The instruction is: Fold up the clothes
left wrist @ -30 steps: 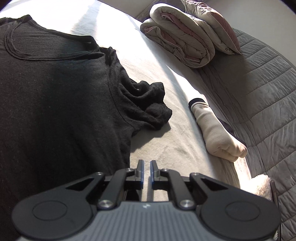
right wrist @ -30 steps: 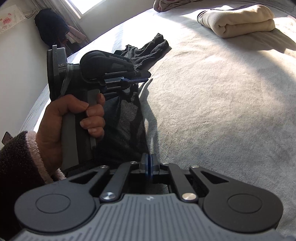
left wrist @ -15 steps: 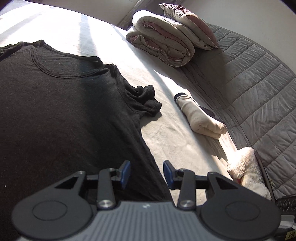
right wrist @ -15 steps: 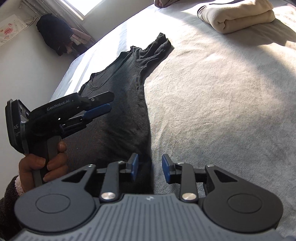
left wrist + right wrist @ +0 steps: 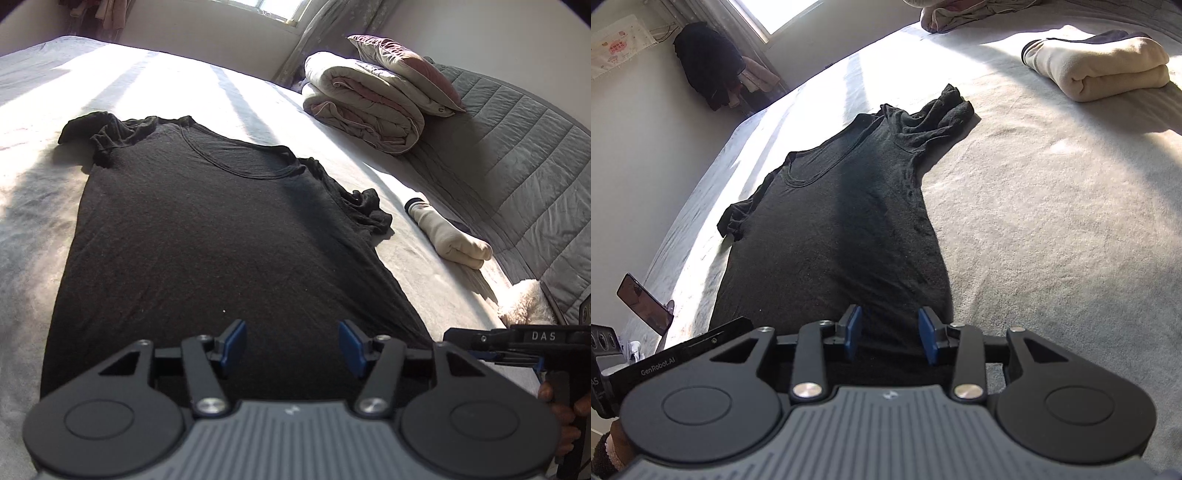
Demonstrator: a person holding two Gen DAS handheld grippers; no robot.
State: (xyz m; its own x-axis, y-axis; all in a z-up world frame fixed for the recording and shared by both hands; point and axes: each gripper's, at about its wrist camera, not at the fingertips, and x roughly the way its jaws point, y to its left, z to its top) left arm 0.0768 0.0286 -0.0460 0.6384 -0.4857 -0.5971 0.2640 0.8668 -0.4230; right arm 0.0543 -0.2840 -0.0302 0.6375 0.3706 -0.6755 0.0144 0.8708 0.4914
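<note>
A black T-shirt (image 5: 221, 236) lies spread flat on the bed, collar away from me, both sleeves bunched. It also shows in the right wrist view (image 5: 842, 236). My left gripper (image 5: 291, 347) is open and empty above the shirt's bottom hem. My right gripper (image 5: 891, 338) is open and empty above the hem's right part. The right gripper's body shows at the right edge of the left wrist view (image 5: 524, 343); the left gripper's body shows at the lower left of the right wrist view (image 5: 676, 358).
A folded cream garment (image 5: 450, 236) lies right of the shirt, also in the right wrist view (image 5: 1100, 70). A rolled duvet (image 5: 362, 107) and pillow (image 5: 406, 70) sit at the bed's head. A grey quilt (image 5: 517, 177) lies at right. A phone (image 5: 642, 302) sits at the bed's left edge.
Both grippers opened and let go of the shirt's hem, then drew back toward me and rose. The shirt now lies flat, wholly in view.
</note>
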